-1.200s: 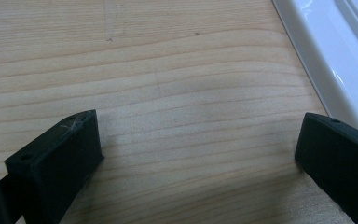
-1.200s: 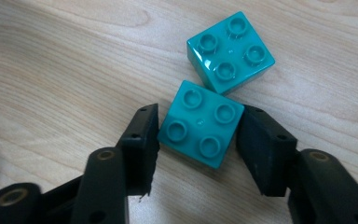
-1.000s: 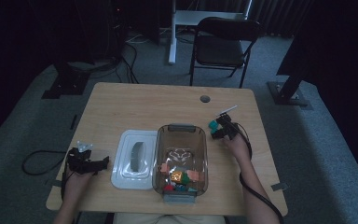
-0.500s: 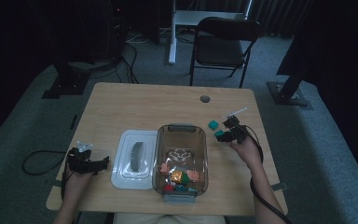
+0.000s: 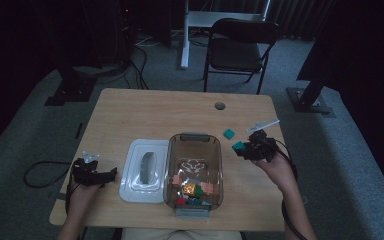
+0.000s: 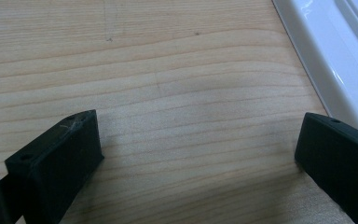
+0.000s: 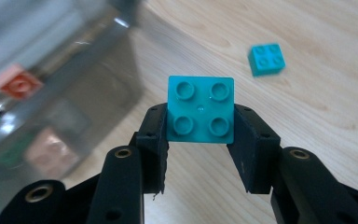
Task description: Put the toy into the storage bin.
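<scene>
The right tool (image 7: 200, 140) is closed on a teal brick (image 7: 201, 108). In the right gripper view, the brick sits between the two black jaws in the middle of the frame, its four studs face the camera, and the pads press on its left and right sides. Under it is the wooden counter (image 7: 307, 70). A second teal brick (image 7: 267, 58) lies flat on the counter in the upper right of that frame, well apart from the held one. The clear bin (image 7: 70, 88) stands at the left of the frame, blurred, with an orange brick (image 7: 17, 83) seen through its wall.

In the high view, the right tool (image 5: 244, 149) is right of centre, just beside the right wall of the bin (image 5: 194, 138), and the held brick (image 5: 238, 146) is at its tip. The second brick (image 5: 229, 133) lies a little above it in the frame. The white lid (image 5: 130, 185) lies left of the bin, touching it or very near.

The left tool (image 5: 107, 173) is in the lower left of the high view, near the lid. In the left gripper view, its jaws stand wide apart with only bare wood between them, so the left tool (image 6: 198, 154) holds nothing; the lid's white edge (image 6: 317, 60) is in the upper right of that frame.
</scene>
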